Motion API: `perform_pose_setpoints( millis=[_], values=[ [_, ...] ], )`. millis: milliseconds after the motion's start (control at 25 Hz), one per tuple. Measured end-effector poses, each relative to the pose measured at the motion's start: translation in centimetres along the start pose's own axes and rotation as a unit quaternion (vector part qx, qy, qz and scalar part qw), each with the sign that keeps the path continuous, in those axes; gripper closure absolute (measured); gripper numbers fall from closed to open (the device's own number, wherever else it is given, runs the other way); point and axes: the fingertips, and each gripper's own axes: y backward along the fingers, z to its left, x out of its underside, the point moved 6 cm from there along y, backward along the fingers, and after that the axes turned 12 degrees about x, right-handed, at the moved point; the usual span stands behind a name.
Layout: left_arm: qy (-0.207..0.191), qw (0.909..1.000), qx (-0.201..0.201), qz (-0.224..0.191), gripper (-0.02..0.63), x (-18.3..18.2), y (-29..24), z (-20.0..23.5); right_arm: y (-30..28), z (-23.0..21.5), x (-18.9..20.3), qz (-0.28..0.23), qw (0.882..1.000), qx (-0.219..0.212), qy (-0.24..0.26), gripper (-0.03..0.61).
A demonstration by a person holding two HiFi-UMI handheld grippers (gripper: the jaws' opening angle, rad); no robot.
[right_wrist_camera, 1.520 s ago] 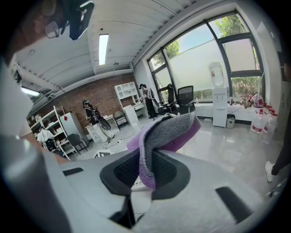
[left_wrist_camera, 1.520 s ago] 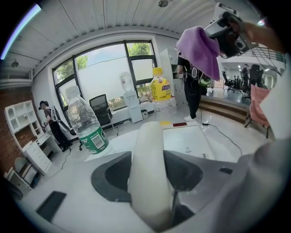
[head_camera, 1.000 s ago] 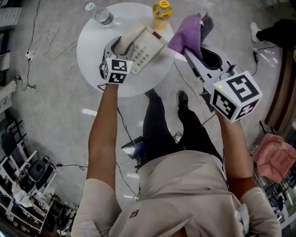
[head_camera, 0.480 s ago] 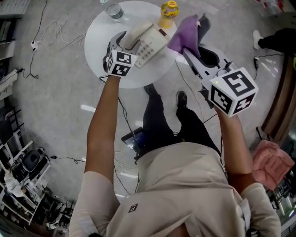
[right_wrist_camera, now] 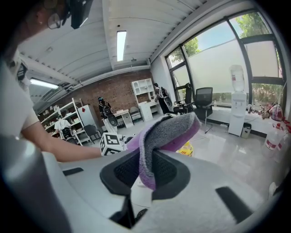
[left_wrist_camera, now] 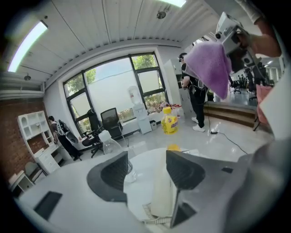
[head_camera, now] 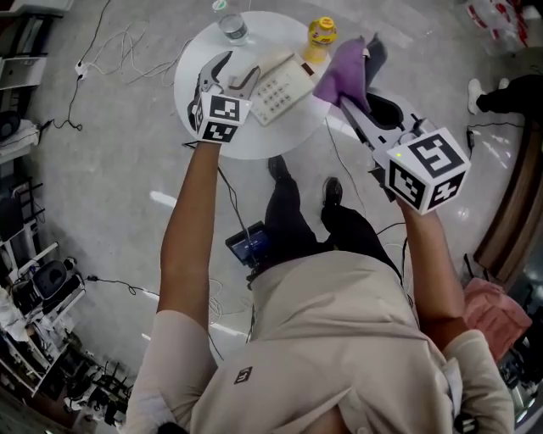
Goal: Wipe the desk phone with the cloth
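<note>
The cream desk phone [head_camera: 286, 87] lies on the round white table [head_camera: 254, 141], its handset [head_camera: 263, 62] resting along its left side. My left gripper [head_camera: 240, 65] stands around the handset's near end with its jaws opening. In the left gripper view the handset [left_wrist_camera: 163, 195] sits beside the right pad with a gap to the left pad of that gripper [left_wrist_camera: 148, 166]. My right gripper [head_camera: 344, 100] hovers off the table's right edge, shut on the purple cloth [head_camera: 344, 68]. The cloth [right_wrist_camera: 163, 132] drapes over the jaws of that gripper [right_wrist_camera: 146, 169].
A yellow bottle [head_camera: 321, 34] and a clear water bottle [head_camera: 231, 25] stand at the table's far edge. Cables trail over the floor at left. A black seat [head_camera: 386, 106] sits under the right gripper. A dark device [head_camera: 249, 246] lies on the floor by my feet.
The left gripper's jaws have spread off the handset, which has gone from tilted up between them to lying on the phone. The right gripper still holds the cloth beside the table.
</note>
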Motion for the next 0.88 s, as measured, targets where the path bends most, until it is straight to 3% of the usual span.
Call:
perform_pose_setpoints(
  millis=[240, 560, 720, 880],
  values=[
    [0.012, 0.9968, -0.037, -0.069, 0.396, -5.7, 7.3, 0.0, 1.9, 0.4, -2.0, -0.023, 0.999, -0.027, 0.006, 0.532],
    [0.078, 0.9856, -0.033, -0.146, 0.577, -13.7, 17.8, -3.3, 6.3, 1.6, -4.6, -0.062, 0.994, -0.058, 0.063, 0.532],
    [0.115, 0.9771, -0.024, -0.177, 0.594, -16.5, 22.6, -5.6, 9.0, 2.6, -5.6, -0.071, 0.99, -0.072, 0.094, 0.535],
    [0.145, 0.9691, -0.04, -0.195, 0.594, -17.6, 26.6, -7.2, 11.1, 3.2, -6.4, -0.085, 0.987, -0.083, 0.106, 0.537]
  ],
)
